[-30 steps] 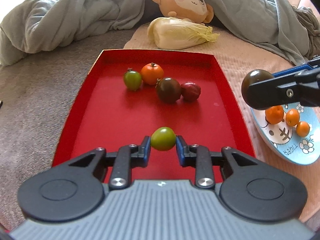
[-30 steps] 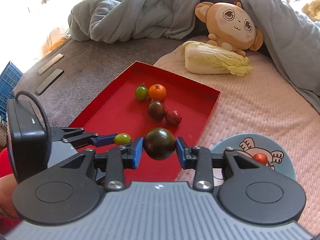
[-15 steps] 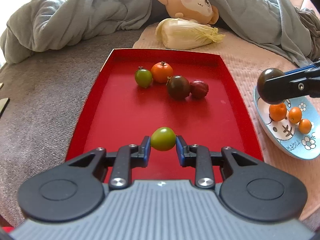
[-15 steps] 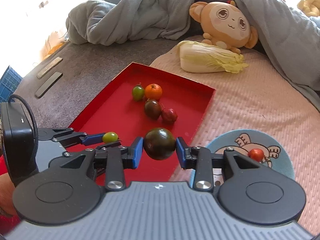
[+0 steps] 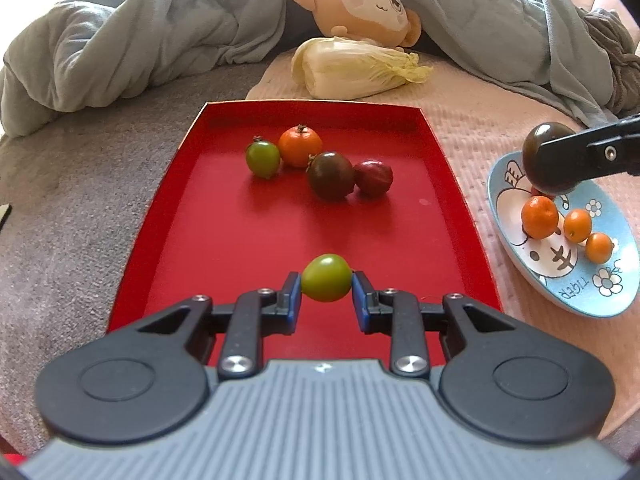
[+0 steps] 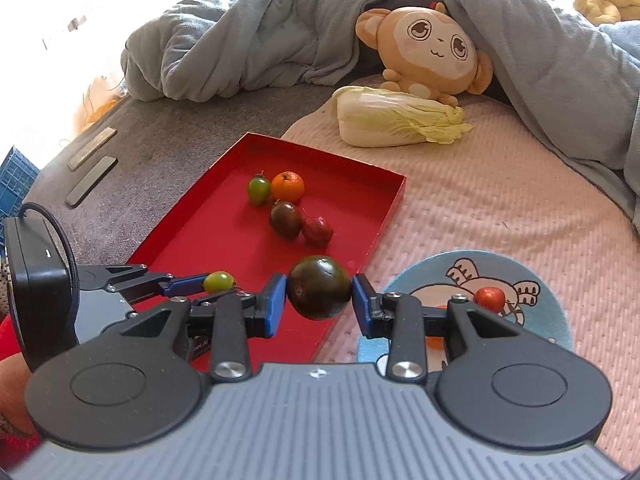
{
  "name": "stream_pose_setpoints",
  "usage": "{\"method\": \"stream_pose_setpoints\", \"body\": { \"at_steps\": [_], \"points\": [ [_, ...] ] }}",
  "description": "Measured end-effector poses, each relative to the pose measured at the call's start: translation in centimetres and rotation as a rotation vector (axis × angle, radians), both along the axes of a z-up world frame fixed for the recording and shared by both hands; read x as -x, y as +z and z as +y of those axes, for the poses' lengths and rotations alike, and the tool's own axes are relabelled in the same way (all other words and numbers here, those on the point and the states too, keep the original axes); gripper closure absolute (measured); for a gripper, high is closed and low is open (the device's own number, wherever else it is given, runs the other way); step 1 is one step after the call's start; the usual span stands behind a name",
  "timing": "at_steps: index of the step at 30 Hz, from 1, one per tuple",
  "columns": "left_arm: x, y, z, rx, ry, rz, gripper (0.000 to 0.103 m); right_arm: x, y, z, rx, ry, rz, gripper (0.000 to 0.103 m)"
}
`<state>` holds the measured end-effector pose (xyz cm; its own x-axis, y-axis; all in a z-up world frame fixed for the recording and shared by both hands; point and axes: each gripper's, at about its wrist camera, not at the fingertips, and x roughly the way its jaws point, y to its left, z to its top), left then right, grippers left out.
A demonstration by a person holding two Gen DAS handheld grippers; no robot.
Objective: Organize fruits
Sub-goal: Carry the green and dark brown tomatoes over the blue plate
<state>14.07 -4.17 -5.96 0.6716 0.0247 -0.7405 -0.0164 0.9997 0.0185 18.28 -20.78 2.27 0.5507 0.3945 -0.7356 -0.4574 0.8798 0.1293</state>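
Right now the left gripper [image 5: 326, 294] is squeezing a small green tomato [image 5: 326, 278] over the near end of the red tray [image 5: 168, 184]. To its right, the right gripper [image 6: 319, 294] is pinching a big dark tomato [image 6: 319, 287] by the near edge of the blue plate [image 6: 540, 276], where a little red fruit [image 6: 489, 298] is sitting. Farther ahead, four more fruits [image 5: 331, 176] are lying together in the tray. Beyond that, a cabbage [image 5: 356, 68] and a plush monkey [image 5: 360, 4] are resting.

A red tray [image 5: 160, 216] is showing green [image 5: 262, 158], orange [image 5: 300, 146] and dark brown tomatoes [image 5: 331, 175]; the light blue plate [image 5: 624, 236] is bearing a cartoon animal pattern; the blanket [image 5: 132, 36] is looking grey-blue.
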Motion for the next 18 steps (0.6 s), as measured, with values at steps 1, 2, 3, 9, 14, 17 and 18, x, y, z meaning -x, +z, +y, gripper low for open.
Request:
{"method": "stream_pose_setpoints", "body": {
  "at_steps": [1, 2, 3, 9, 14, 17, 18],
  "points": [
    [0.0, 0.0, 0.0, 0.0, 0.0, -0.001, 0.073, 0.0, 0.0, 0.0, 0.0, 0.0, 0.0, 0.061],
    [0.0, 0.1, -0.1, 0.002, -0.001, -0.001, 0.073, 0.0, 0.0, -0.1, -0.001, -0.001, 0.0, 0.061],
    [0.0, 0.1, -0.1, 0.003, -0.002, -0.002, 0.073, 0.0, 0.1, -0.2, -0.002, -0.003, -0.001, 0.061],
    [0.1, 0.5, -0.3, 0.007, -0.008, -0.011, 0.073, 0.1, 0.1, -0.5, -0.002, -0.015, 0.0, 0.061],
    [0.0, 0.9, -0.7, 0.007, -0.017, -0.02, 0.073, 0.2, 0.2, -0.9, -0.006, -0.025, -0.002, 0.061],
    [0.0, 1.0, -1.0, 0.007, -0.024, -0.024, 0.073, 0.3, 0.2, -1.3, -0.009, -0.032, -0.003, 0.061],
    [0.0, 1.1, -1.2, 0.007, -0.027, -0.025, 0.073, 0.4, 0.3, -1.4, -0.01, -0.034, -0.003, 0.061]
  ]
}}
